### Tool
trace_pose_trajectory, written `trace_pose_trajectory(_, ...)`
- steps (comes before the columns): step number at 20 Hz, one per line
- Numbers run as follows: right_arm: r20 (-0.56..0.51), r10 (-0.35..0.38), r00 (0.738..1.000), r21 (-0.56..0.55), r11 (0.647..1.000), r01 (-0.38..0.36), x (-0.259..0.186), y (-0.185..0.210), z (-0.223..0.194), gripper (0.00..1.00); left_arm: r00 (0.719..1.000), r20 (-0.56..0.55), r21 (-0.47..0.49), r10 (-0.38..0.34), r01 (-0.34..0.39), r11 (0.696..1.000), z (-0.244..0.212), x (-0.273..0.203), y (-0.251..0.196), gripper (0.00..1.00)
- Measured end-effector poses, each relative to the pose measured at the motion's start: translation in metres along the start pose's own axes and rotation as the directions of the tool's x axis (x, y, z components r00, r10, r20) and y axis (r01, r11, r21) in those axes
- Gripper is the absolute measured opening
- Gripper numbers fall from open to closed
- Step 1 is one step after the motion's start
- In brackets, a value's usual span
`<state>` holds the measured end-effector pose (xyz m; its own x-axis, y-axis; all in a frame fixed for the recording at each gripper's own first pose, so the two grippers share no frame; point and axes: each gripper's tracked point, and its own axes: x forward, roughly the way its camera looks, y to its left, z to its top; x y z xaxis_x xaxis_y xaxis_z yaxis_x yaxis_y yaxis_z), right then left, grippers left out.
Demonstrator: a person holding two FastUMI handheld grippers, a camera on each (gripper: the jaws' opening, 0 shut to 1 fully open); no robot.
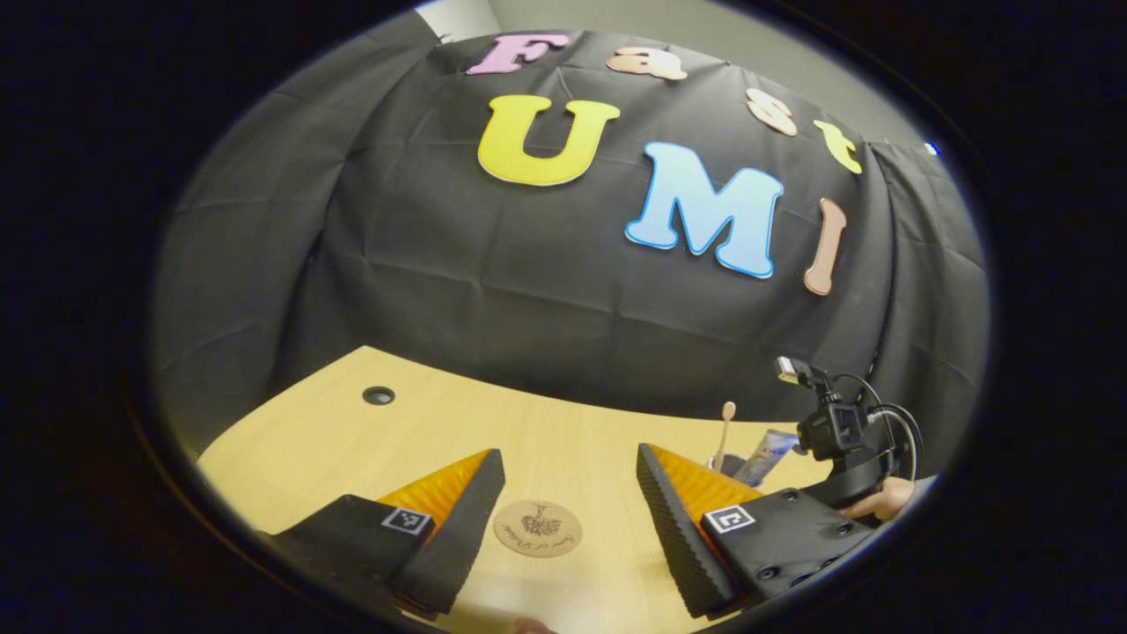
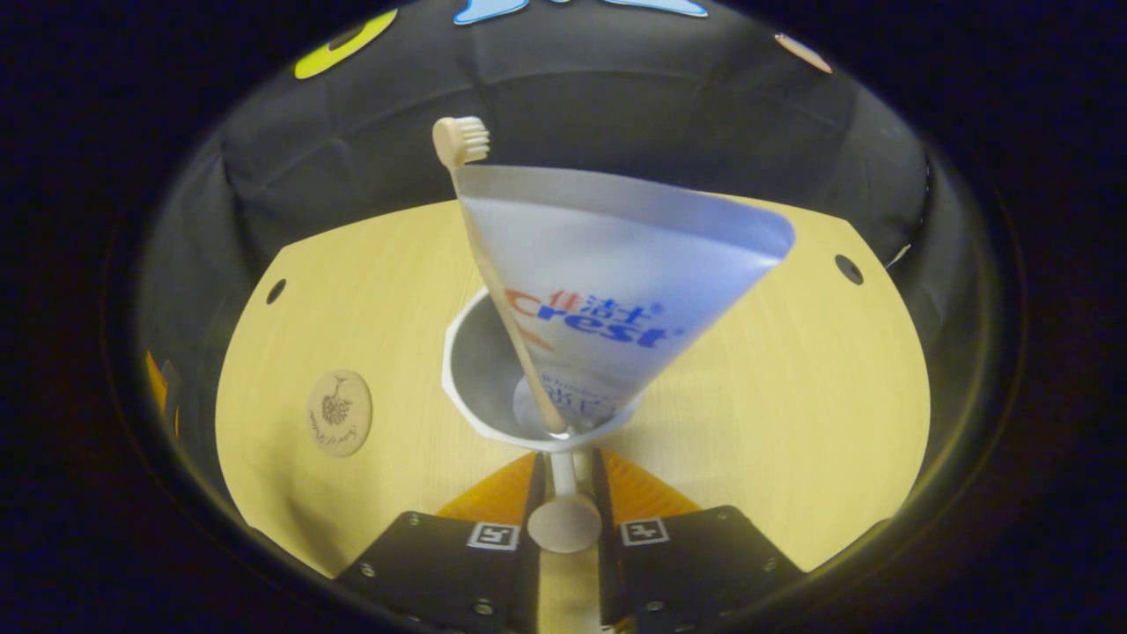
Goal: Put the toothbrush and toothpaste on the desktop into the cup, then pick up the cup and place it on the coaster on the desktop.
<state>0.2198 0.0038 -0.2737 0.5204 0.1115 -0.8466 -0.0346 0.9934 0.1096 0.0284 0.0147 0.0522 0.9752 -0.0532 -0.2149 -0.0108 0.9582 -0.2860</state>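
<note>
1. The wooden-handled toothbrush (image 2: 493, 273) and the white toothpaste tube (image 2: 616, 291) already stand inside the white faceted cup (image 2: 475, 370), both leaning against its rim. Judging from that, the step in hand is carrying the cup to the round brown coaster with a printed tree (image 2: 339, 412).

2. In the right gripper view, the right hand-held gripper (image 2: 563, 480) has its fingers closed on the cup's slim handle (image 2: 563, 519), pinching it from both sides. The grip is on the handle, not the body, so the cup could swing or twist; keep the wrist level and the clamp firm.

3. The tall tube makes the load top-heavy. Move slowly and avoid tilting, or the tube and toothbrush may tip out.

4. The coaster lies on the pale wooden counter (image 2: 792, 370), well apart from the cup. Travel sideways towards it, holding the cup's base clear of the counter if it is raised; whether it is lifted yet I cannot tell.

5. In the left gripper view, the left hand-held gripper (image 1: 570, 493) is wide open and holding nothing, with the coaster (image 1: 537, 528) seen between its fingers. It would be wise to draw it back so the cup has a free path.

6. Centre the base over the coaster, lower straight down, and release only once the cup sits flat.
</note>
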Motion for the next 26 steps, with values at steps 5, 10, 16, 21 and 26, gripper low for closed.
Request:
trace_pose_trajectory(5, 0.032, 0.009, 0.999, -0.020, 1.000, -0.009, 0.000, 0.001, 0.000, 0.21, 1.000, -0.008, -0.019, 0.013, -0.013, 1.000, -0.002, -0.001, 0.008, 0.93)
trace_pose_trajectory(10, 0.057, 0.006, 0.998, -0.064, 0.998, -0.002, -0.005, 0.004, 0.001, 0.22, 1.000, -0.007, -0.030, 0.024, -0.024, 0.999, -0.002, -0.006, 0.017, 0.93)
trace_pose_trajectory(16, 0.079, 0.038, 0.996, -0.119, 0.993, -0.028, -0.026, 0.024, 0.008, 0.21, 0.999, -0.005, -0.045, 0.043, -0.043, 0.998, -0.002, -0.018, 0.034, 0.96)
trace_pose_trajectory(21, 0.079, 0.088, 0.993, -0.171, 0.982, -0.074, -0.032, 0.073, 0.005, 0.25, 0.997, 0.000, -0.042, 0.080, -0.080, 0.996, 0.004, -0.043, 0.067, 0.96)
trace_pose_trajectory(26, 0.066, 0.134, 0.989, -0.229, 0.966, -0.116, -0.029, 0.125, -0.006, 0.21, 0.992, 0.005, -0.066, 0.129, -0.129, 0.990, 0.007, -0.070, 0.107, 0.93)
